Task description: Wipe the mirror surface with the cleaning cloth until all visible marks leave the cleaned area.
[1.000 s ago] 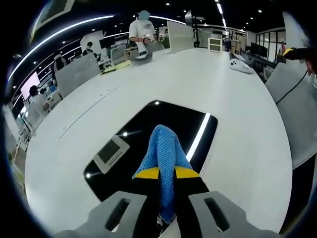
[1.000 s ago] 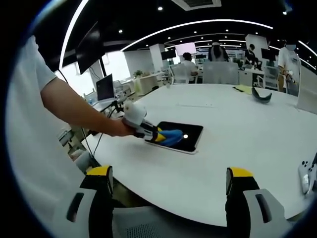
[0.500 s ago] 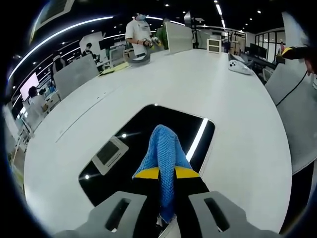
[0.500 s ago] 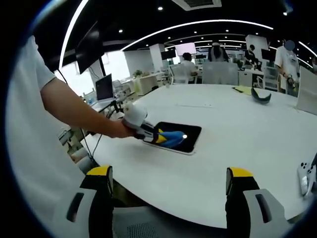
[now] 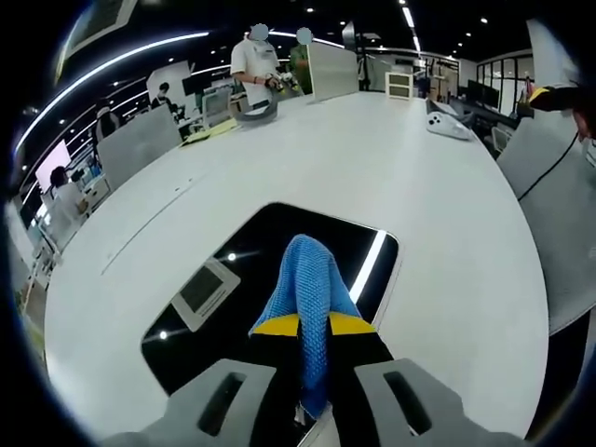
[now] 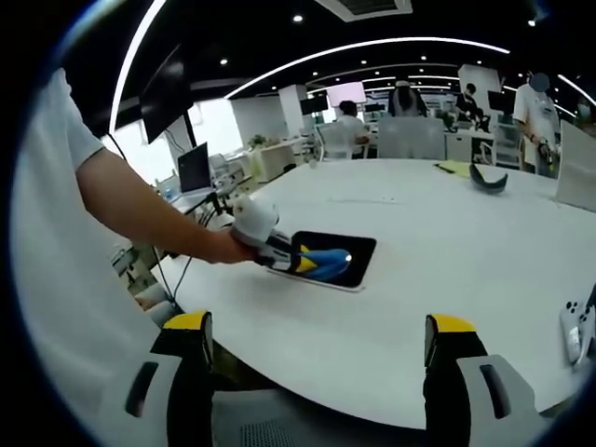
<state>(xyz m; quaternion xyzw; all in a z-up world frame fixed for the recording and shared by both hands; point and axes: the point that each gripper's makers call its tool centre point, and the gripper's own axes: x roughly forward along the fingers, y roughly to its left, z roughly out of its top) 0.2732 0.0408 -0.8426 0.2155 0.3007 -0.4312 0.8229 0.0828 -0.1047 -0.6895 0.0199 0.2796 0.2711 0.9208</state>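
Note:
A dark rectangular mirror (image 5: 279, 251) lies flat on the white table (image 5: 372, 158), reflecting ceiling lights. My left gripper (image 5: 314, 328) is shut on a blue cleaning cloth (image 5: 309, 284), which is pressed onto the mirror's near half. In the right gripper view the mirror (image 6: 358, 251) sits at mid-left, with the blue cloth (image 6: 326, 264) and the left gripper (image 6: 296, 260) over its near-left part, held by a person's hand. My right gripper (image 6: 317, 358) hangs well back from the table edge, open, jaws wide apart and nothing between them.
A game controller (image 6: 582, 326) lies at the table's right edge. A dark curved object (image 6: 489, 179) and yellow papers (image 6: 456, 168) rest at the far side. People stand and sit beyond the table. A grey chair back (image 5: 549, 214) stands at the right.
The left gripper with the cloth has slid slightly back along the mirror toward its near end. The right gripper has stayed open and nearly still.

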